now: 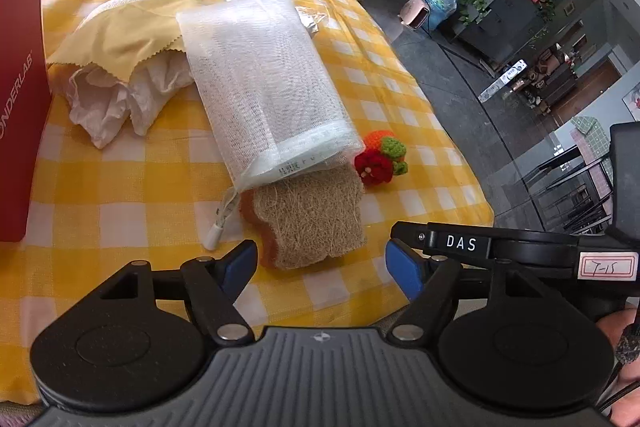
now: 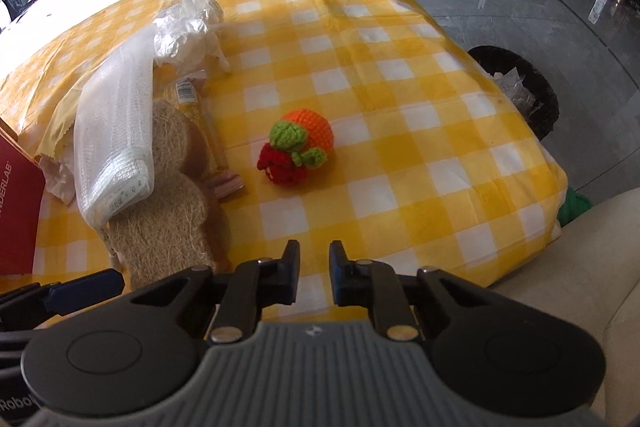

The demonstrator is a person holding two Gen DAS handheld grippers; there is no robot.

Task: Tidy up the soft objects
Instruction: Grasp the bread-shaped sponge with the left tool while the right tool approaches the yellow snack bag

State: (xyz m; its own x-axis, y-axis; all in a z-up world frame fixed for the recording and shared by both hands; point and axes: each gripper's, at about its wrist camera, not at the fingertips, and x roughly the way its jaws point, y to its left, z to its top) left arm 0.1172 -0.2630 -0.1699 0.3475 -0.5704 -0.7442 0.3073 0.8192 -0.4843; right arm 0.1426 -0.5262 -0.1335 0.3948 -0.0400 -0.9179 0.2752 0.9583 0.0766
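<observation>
A brown loofah sponge [image 1: 308, 223] shaped like a bread slice lies on the yellow checked tablecloth [image 1: 120, 211], its far end tucked under a white mesh bag [image 1: 264, 83]. My left gripper [image 1: 320, 251] is open wide just short of the sponge's near edge, one blue pad on each side. To the sponge's right sit crocheted fruits [image 1: 380, 157], red and orange with green leaves. In the right wrist view those crocheted fruits [image 2: 300, 147] lie ahead of my right gripper [image 2: 315, 255], whose jaws stand a narrow gap apart with nothing between them. The sponge [image 2: 168, 219] and mesh bag [image 2: 116, 131] are to its left.
A red box [image 1: 20, 87] stands at the left. A yellow cloth [image 1: 128, 31] covers crumpled white paper [image 1: 120, 95] behind the bag. A crumpled plastic bag [image 2: 184, 31] lies farther back. The table's edge runs on the right, with a black bin [image 2: 520, 83] on the floor beyond.
</observation>
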